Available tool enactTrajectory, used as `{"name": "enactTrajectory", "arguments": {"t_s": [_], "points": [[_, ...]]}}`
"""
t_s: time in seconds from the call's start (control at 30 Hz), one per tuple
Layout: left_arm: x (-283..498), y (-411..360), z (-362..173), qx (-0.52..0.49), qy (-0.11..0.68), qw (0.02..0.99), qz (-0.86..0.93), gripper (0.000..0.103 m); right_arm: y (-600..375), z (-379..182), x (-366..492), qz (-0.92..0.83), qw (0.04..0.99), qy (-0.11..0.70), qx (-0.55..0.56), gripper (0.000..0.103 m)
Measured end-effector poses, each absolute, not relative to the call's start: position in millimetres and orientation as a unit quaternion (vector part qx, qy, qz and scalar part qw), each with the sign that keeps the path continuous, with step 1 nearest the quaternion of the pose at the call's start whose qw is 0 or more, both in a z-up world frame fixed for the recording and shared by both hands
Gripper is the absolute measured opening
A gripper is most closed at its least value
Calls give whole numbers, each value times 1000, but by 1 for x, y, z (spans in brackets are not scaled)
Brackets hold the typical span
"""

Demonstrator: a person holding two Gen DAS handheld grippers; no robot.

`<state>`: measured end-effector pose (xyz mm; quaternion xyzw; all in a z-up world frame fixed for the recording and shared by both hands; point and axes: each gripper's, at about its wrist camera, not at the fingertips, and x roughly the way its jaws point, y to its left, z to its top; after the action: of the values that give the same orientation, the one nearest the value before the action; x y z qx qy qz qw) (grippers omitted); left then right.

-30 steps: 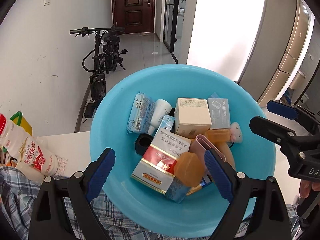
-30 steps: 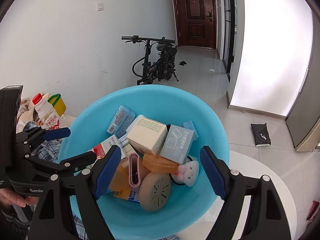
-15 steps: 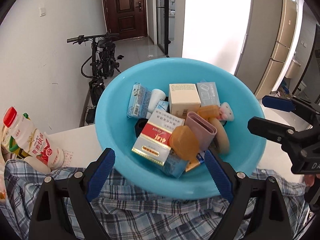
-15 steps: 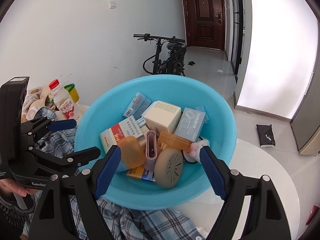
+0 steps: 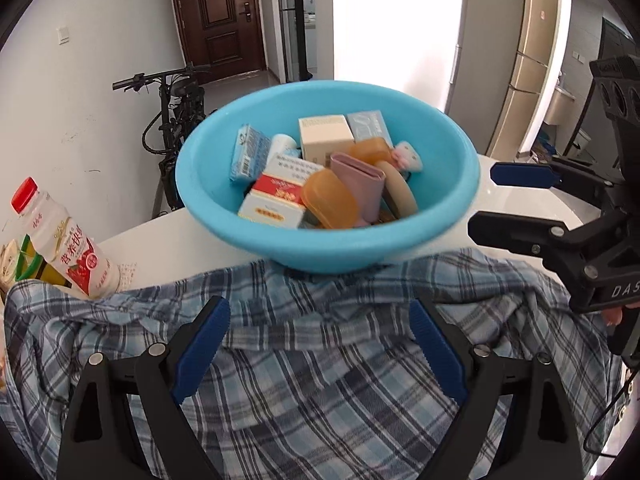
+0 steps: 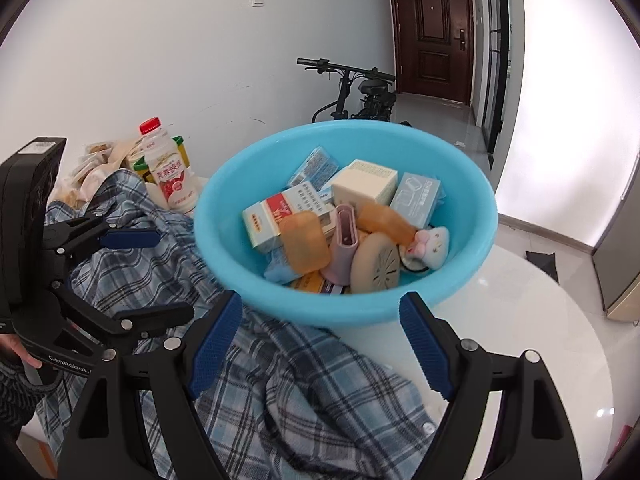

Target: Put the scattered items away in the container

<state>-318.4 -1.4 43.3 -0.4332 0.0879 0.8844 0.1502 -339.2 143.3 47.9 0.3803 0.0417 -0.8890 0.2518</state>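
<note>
Both grippers have been drawn back from the basin (image 5: 448,208), which sits full on the table edge, over the shirt (image 5: 320,360). The left gripper (image 5: 320,344) and right gripper (image 6: 320,344) are held open, empty; tidying seems finished

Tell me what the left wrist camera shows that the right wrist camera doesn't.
Only the left wrist view shows the tall beige fridge and the right gripper, fingers apart and empty. Only the right wrist view shows the vent holes on the round tan disc, a black item on the floor, and the left gripper, also empty. Both show the blue basin full of boxes, the plaid shirt, the red-capped bottle and the bike.
</note>
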Motion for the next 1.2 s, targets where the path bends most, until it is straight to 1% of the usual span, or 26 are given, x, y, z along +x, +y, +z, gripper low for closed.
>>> {"name": "enactTrajectory", "arguments": {"t_s": [0.1,0.3,0.37,0.6,0.73,1.03,1.2], "points": [[-303,-1,39,-426,93,150,887,93,143,45,-325,-888,254,41,381,80],[-270,-6,37,-417,80,156,892,93,138,45,-285,-886,275,44,370,80],[-258,-5,34,-416,89,151,892,93,140,44,-275,-886,277,42,369,80],[-218,-7,33,-405,88,146,898,93,153,34,-242,-900,246,34,357,80],[-192,-9,35,-405,80,149,898,93,154,32,-216,-899,254,16,356,80],[-134,-7,40,-402,84,159,898,93,153,28,-162,-899,255,18,356,80],[-99,-11,46,-394,78,166,900,93,155,33,-137,-911,242,26,331,80]]}}
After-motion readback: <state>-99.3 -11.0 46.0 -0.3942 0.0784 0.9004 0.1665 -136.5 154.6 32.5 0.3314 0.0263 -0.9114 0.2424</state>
